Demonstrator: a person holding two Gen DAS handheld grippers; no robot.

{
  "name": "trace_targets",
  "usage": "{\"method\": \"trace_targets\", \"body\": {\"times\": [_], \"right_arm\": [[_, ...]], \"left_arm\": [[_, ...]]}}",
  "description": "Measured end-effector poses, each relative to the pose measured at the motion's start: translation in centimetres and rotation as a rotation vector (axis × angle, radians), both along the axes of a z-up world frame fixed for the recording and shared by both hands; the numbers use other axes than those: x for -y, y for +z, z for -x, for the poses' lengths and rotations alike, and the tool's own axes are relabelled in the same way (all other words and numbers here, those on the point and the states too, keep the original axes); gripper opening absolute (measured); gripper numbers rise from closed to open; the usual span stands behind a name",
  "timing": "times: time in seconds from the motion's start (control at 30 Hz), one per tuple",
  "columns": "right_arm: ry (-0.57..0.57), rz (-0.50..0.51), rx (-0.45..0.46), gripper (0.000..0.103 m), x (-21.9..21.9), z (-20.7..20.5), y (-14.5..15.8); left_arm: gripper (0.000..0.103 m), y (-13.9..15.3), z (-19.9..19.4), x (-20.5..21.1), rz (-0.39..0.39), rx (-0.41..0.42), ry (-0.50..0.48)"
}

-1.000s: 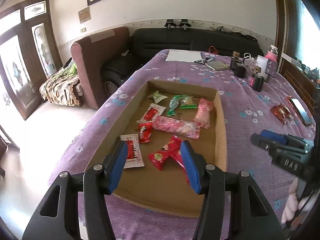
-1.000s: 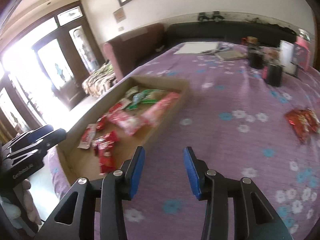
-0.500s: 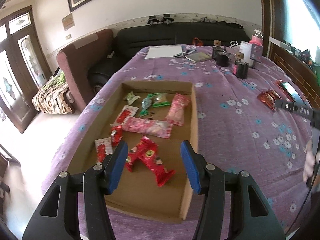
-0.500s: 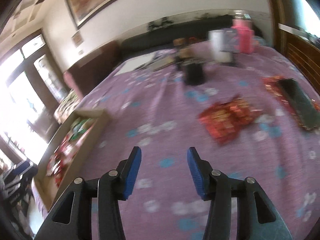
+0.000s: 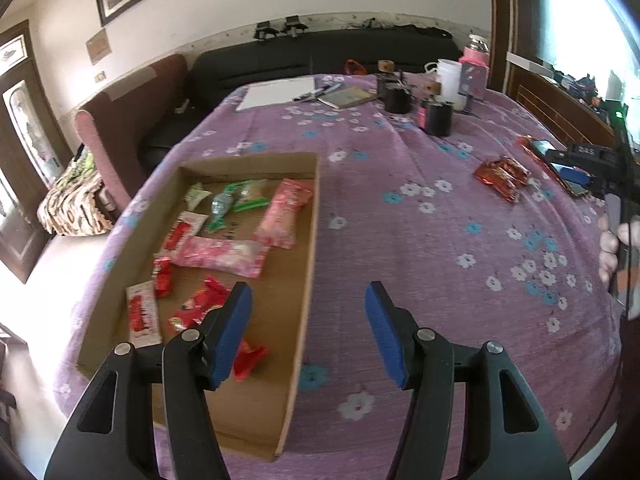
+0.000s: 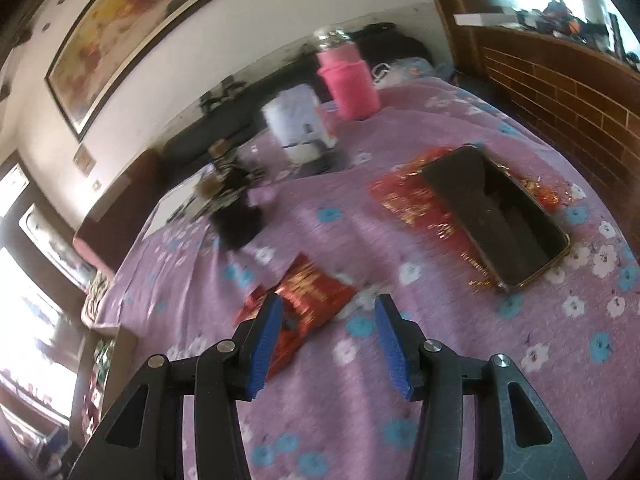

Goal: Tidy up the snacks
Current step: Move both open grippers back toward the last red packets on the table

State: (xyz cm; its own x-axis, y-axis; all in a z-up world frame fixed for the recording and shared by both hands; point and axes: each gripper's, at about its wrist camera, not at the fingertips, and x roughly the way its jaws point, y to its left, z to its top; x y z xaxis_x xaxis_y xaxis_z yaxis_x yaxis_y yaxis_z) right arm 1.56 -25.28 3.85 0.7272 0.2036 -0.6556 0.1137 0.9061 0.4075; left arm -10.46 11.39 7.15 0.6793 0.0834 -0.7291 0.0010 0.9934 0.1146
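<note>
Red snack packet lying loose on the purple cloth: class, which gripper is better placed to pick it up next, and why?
Right. The right gripper hangs open close over the red snack packet, its jaws having just widened. The left gripper is open by the cardboard tray, far from it.

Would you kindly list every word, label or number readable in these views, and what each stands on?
"DAS", as best it reads: on the black body of the right gripper, seen from the left wrist view.
Print on the snack packets in the cardboard tray: too small to read.
Gold print on the red packet: blurred.
</note>
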Motion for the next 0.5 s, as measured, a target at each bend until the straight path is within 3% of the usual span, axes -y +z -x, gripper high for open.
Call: {"method": "trace_targets", "body": {"times": [0.2, 0.43, 0.5], "right_arm": [[0.001, -0.037, -0.066, 0.054, -0.2, -3.0, -2.3], [0.084, 0.075, -0.057, 0.054, -3.3, -6.2, -3.3], [0.133, 0.110, -0.075, 0.047, -4.6, -6.2, -3.9]], "left_arm": [[0.058, -0.4, -0.8, 2.0, 0.043, -0.022, -0.070], [0.058, -1.2, -1.2, 3.7, 0.116, -0.056, -0.138], [0.058, -1.6, -1.3, 3.6, 0.147, -0.073, -0.142]]}}
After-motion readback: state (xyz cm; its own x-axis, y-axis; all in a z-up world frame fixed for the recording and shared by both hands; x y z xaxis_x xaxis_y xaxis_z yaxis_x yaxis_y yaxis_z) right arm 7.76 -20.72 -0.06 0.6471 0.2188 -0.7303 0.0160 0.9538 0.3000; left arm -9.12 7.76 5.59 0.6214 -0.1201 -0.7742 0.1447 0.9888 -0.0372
